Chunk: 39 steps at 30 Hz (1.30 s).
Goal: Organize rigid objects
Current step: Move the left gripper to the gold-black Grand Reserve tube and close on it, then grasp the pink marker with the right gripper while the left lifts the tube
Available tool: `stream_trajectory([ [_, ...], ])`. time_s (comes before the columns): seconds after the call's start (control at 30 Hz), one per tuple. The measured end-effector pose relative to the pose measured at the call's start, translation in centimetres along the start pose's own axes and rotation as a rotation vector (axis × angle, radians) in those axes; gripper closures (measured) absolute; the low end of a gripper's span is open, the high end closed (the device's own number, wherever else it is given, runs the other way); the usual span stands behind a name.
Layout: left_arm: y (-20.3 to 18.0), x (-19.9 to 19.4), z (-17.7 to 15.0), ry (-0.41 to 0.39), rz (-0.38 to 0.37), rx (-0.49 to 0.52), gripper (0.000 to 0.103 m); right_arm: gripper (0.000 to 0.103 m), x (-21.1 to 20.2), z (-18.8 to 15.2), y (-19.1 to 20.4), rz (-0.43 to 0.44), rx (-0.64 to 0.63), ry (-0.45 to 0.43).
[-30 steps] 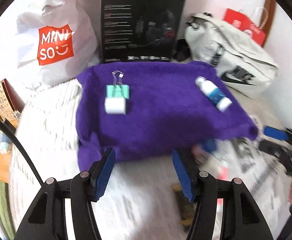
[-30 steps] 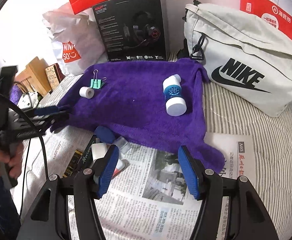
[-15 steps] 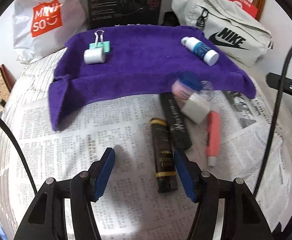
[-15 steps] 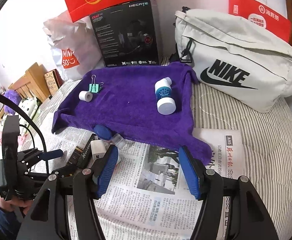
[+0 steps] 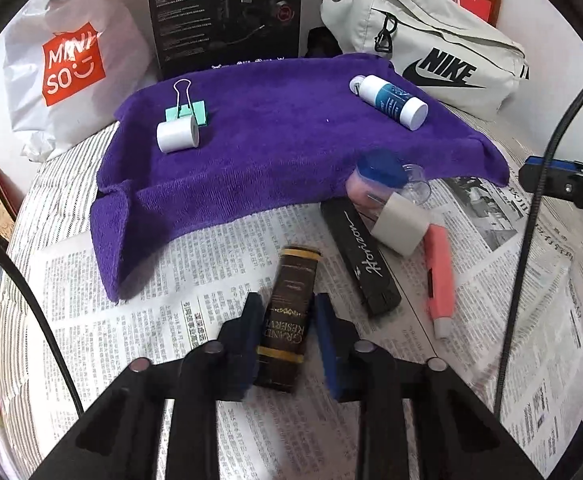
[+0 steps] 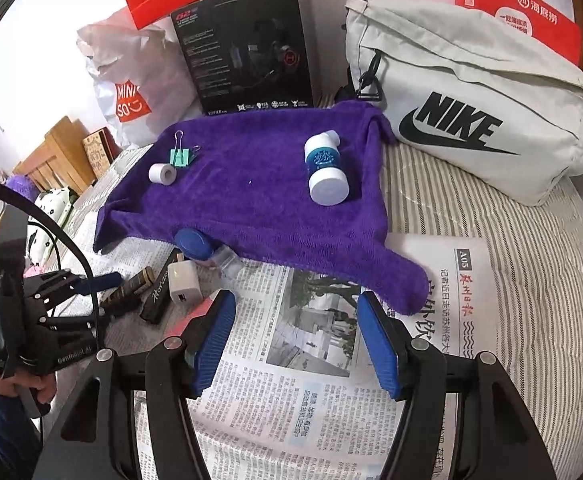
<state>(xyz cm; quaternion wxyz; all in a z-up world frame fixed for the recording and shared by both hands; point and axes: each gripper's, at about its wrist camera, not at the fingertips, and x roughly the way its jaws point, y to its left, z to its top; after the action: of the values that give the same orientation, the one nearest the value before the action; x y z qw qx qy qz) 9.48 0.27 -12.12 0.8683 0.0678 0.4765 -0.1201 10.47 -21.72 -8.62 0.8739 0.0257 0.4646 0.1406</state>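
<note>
My left gripper [image 5: 287, 312] has its jaws closed around a dark brown "Grand Reserve" tube [image 5: 291, 308] that lies on the newspaper. Beside it lie a black "Horizon" box [image 5: 361, 258], a white charger block [image 5: 401, 226], a pink cutter [image 5: 439, 276] and a blue-capped clear jar [image 5: 379, 178]. On the purple towel [image 5: 275, 148] rest a white tape roll [image 5: 177, 134], a green binder clip [image 5: 187, 112] and a white-and-blue bottle [image 5: 391, 100]. My right gripper [image 6: 295, 336] is open and empty above the newspaper, near the towel's front corner.
A Nike bag [image 6: 471, 92], a black headset box [image 6: 247, 48], a Miniso bag [image 5: 67, 64] and red paper bags stand behind the towel. Newspaper [image 6: 291, 400] covers the striped bed. A wooden chair [image 6: 51, 152] stands at the left.
My left gripper has pulled back from the towel, dropped to the brown tube and narrowed its jaws around it. My right gripper has stayed open and hardly moved.
</note>
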Motion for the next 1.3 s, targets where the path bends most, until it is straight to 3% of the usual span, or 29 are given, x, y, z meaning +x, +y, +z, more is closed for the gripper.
stream_trajectory([
  [0.27,-0.1,0.3,0.3,-0.007,0.003,0.002,0.071,0.04,0.6,-0.2,0.8,0.012,-0.014,0.021],
  [0.37,0.3,0.5,0.7,-0.011,0.014,-0.024,0.08,0.04,1.0,-0.6,1.7,0.038,-0.025,0.038],
  [0.7,2.3,-0.4,-1.0,-0.026,0.021,-0.103,0.08,0.04,4.2,-1.4,6.1,0.09,-0.041,0.11],
  [0.9,3.0,-1.0,-1.9,-0.033,0.007,-0.139,0.08,0.04,6.5,-1.7,7.7,0.022,-0.081,0.131],
  [1.03,3.2,-1.2,-2.3,-0.039,0.0,-0.151,0.08,0.04,6.4,-2.6,8.6,-0.046,-0.2,0.129],
  [1.2,3.0,-1.2,-2.2,-0.04,0.013,-0.14,0.08,0.04,5.4,-2.8,5.7,-0.087,-0.164,0.157],
  [1.3,3.0,-1.2,-2.3,-0.043,0.012,-0.142,0.08,0.04,5.1,-3.0,4.5,-0.069,-0.146,0.149],
])
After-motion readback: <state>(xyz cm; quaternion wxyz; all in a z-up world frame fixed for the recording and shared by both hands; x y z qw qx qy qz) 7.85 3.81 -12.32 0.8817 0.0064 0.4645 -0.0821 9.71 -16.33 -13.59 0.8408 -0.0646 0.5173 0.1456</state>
